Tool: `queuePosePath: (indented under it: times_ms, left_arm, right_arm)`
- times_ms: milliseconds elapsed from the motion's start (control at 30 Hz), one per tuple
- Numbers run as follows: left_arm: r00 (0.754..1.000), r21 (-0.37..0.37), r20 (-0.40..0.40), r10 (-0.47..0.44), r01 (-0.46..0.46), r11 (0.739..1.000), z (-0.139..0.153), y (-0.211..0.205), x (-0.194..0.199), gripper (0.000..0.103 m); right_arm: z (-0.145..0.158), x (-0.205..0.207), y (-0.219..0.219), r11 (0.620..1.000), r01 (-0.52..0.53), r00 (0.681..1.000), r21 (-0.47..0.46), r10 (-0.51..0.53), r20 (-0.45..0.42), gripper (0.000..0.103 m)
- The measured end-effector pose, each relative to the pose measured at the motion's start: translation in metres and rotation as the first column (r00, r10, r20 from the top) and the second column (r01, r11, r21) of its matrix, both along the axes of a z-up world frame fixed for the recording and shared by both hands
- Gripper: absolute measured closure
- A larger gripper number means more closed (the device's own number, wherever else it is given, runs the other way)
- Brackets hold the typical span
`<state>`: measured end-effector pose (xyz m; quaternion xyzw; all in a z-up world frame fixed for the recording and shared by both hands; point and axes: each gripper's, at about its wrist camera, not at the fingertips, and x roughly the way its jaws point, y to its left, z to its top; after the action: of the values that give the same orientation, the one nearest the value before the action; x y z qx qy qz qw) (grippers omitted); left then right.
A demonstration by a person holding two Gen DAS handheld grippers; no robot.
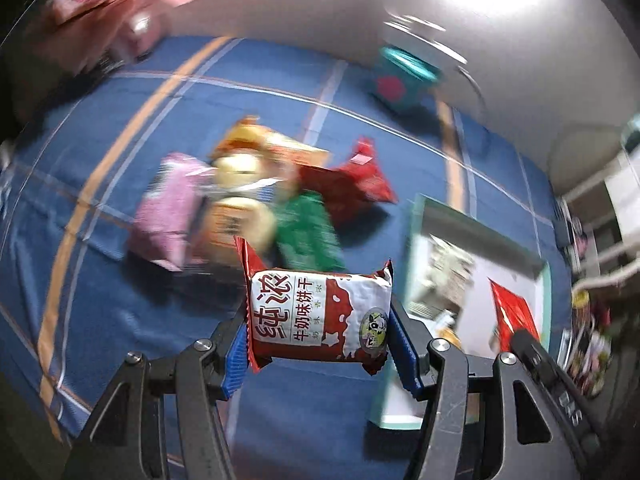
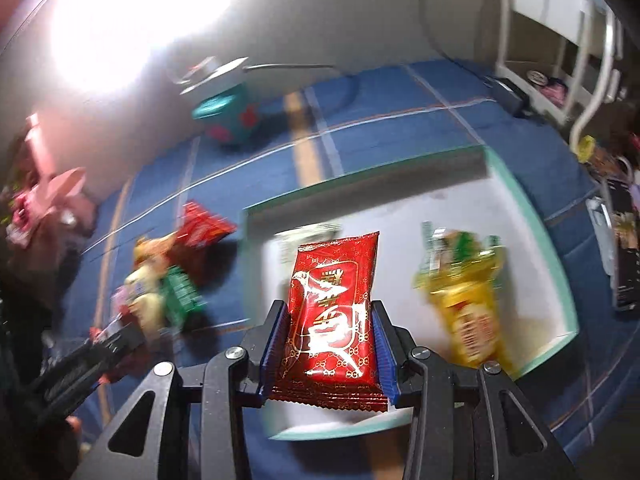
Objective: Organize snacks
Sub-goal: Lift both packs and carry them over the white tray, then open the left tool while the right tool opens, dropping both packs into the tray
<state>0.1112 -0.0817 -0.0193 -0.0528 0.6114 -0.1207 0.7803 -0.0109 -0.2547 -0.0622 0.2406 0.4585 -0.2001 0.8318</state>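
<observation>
My left gripper (image 1: 318, 322) is shut on a red-and-white milk biscuit pack (image 1: 320, 316) and holds it above the blue cloth, left of the green-rimmed white tray (image 1: 538, 280). My right gripper (image 2: 330, 340) is shut on a red snack pack (image 2: 334, 312) and holds it over the tray (image 2: 532, 208). A yellow snack pack (image 2: 468, 308) and a pale pack lie in the tray. A pile of loose snacks (image 1: 248, 204) lies on the cloth; it also shows in the right wrist view (image 2: 164, 280).
A teal tin (image 1: 400, 84) with a lamp stands at the back by the wall; the right wrist view shows it too (image 2: 228, 120). A pink box (image 1: 116, 4) sits at the far left. A white shelf (image 2: 556, 40) and clutter stand at the right.
</observation>
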Motion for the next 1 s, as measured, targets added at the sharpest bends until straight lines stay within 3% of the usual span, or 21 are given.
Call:
queuePosePath:
  times_ms: [167,400,700,1000]
  left_arm:
    - [0.989,0.006,0.043,-0.144,0.144,0.99,0.004,-0.058,-0.011,0.041]
    - [0.96,0.047,0.085,-0.268,0.265,0.963,0.001,-0.11,-0.019,0.041]
    - [0.929,0.079,0.131,-0.347,0.339,0.937,-0.011,-0.148,-0.016,0.041]
    - [0.92,0.07,0.141,-0.365,0.359,0.931,-0.019,-0.165,-0.013,0.039]
  right_arm:
    - [-0.01,-0.012,-0.039,0.997,0.07,0.998,0.033,-0.07,0.009,0.06]
    - [-0.008,-0.022,-0.069,0.991,0.129,0.989,0.04,-0.132,0.065,0.06]
    - [-0.011,-0.017,-0.084,0.986,0.165,0.983,0.031,-0.167,0.082,0.059]
    - [-0.018,-0.017,-0.097,0.98,0.188,0.979,0.068,-0.193,0.072,0.057]
